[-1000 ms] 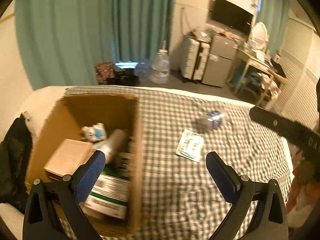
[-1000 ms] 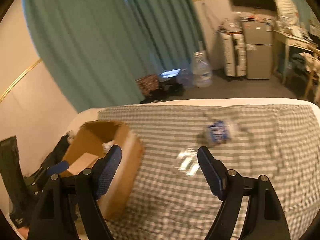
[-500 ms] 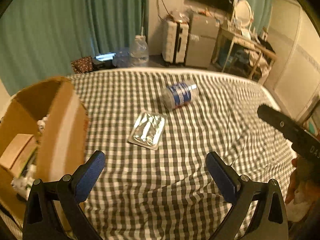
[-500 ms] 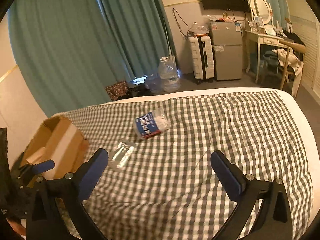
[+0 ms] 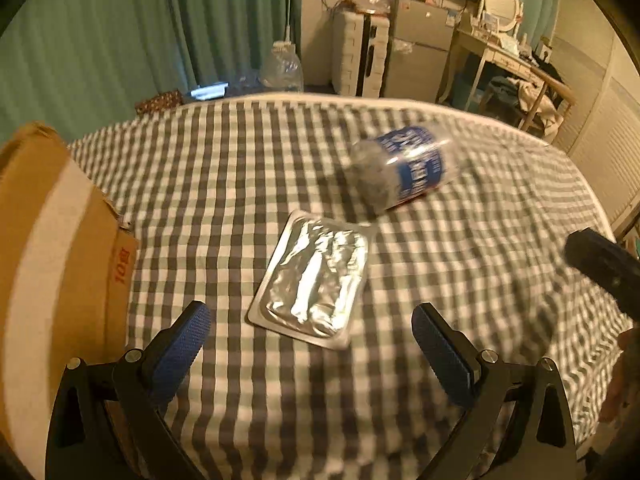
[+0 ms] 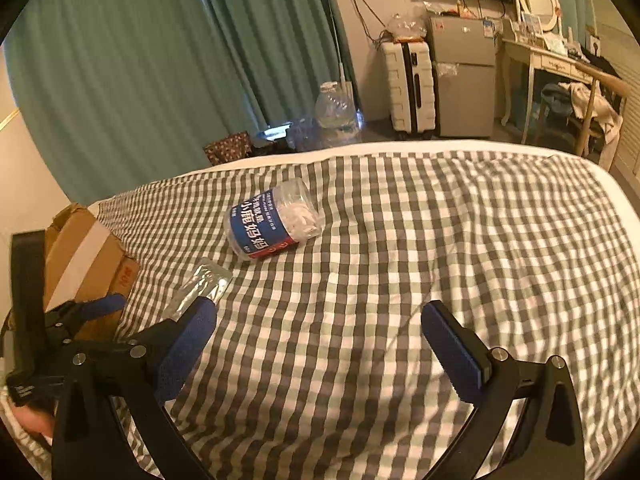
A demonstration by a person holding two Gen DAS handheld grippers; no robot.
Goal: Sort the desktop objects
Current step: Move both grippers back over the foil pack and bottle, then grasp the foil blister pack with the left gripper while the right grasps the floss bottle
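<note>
Both the left gripper (image 5: pixel 310 344) and the right gripper (image 6: pixel 318 344) gape empty. The foil pack (image 5: pixel 316 282), centre frame, lies flat: pads may skid off. The jar (image 6: pixel 274 224), upper centre, could roll on the cloth (image 6: pixel 440 240).

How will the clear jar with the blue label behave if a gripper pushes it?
The jar lies on its side on the checked cloth, so it probably rolls. It looks like thin clear plastic, likely light. The smooth wall may slip between pads.
</note>
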